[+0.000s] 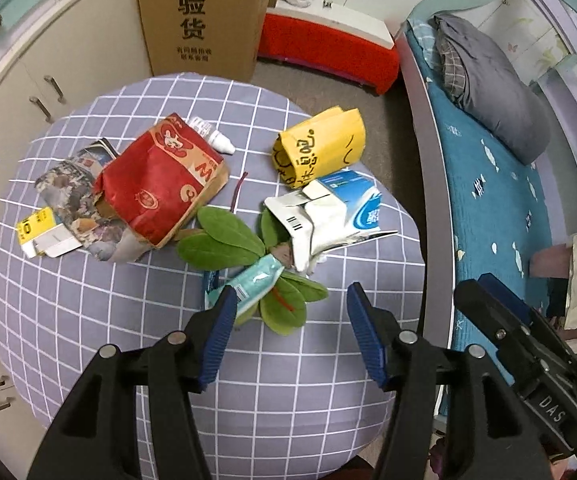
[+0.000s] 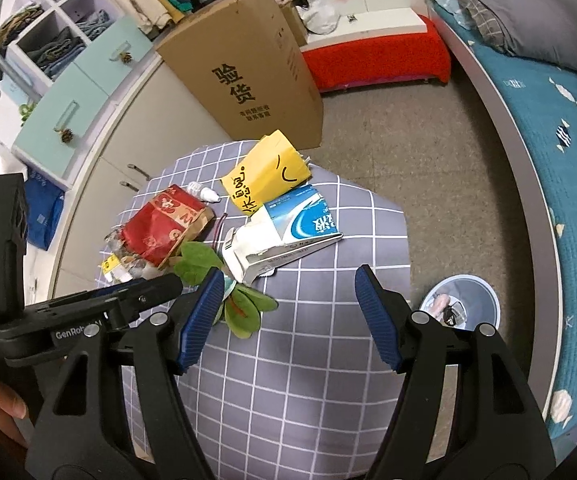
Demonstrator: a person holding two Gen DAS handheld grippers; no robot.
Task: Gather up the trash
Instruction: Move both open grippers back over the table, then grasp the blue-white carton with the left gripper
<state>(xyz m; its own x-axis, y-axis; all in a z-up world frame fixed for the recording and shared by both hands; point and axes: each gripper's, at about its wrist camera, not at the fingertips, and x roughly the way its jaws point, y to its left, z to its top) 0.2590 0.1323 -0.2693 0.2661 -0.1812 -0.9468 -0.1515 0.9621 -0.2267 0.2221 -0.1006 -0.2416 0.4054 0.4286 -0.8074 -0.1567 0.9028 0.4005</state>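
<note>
Trash lies on a table with a grey checked cloth (image 1: 128,312): a red paper bag (image 1: 160,184), a yellow folded carton (image 1: 320,146), a torn blue-white carton (image 1: 336,212), green leaves (image 1: 224,236), a teal wrapper (image 1: 256,280), a small white dropper bottle (image 1: 216,138), crumpled printed paper (image 1: 68,196) and a yellow-white small box (image 1: 40,232). My left gripper (image 1: 292,332) is open and empty, just in front of the leaves and wrapper. My right gripper (image 2: 292,316) is open and empty over the cloth (image 2: 308,360), near the blue-white carton (image 2: 288,228). A round bin (image 2: 462,306) stands on the floor at right.
A tall cardboard box (image 2: 248,68) stands behind the table. Cabinets (image 1: 28,80) run along the left. A bed with a blue cover (image 1: 500,184) is on the right. A red-sided low platform (image 1: 328,52) sits at the back.
</note>
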